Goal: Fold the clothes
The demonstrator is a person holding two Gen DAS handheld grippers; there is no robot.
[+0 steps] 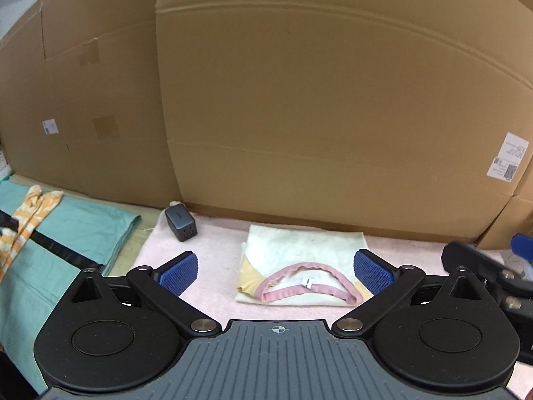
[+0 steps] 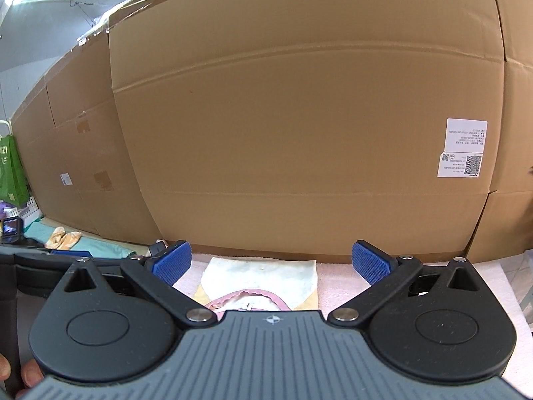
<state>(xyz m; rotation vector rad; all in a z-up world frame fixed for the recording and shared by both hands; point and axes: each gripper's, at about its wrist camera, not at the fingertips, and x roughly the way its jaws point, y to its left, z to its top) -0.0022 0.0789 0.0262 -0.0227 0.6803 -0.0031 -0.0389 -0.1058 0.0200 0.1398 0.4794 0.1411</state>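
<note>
Both claws hang spread wide with nothing in them. The left gripper (image 1: 276, 271) frames the folded shirt (image 1: 299, 263), which lies flat on the pink towel (image 1: 213, 243), pink collar (image 1: 309, 283) toward the camera, a compact rectangle that looks close to finished. The right gripper (image 2: 271, 266) looks down over the same shirt, at its 12 o'clock. A dark charger (image 1: 181, 223) sits at the shirt's 10 o'clock, apart from it. More laundry waits: an orange striped garment (image 1: 31, 220) on teal cloth (image 1: 83, 226), far out at 9 o'clock.
</note>
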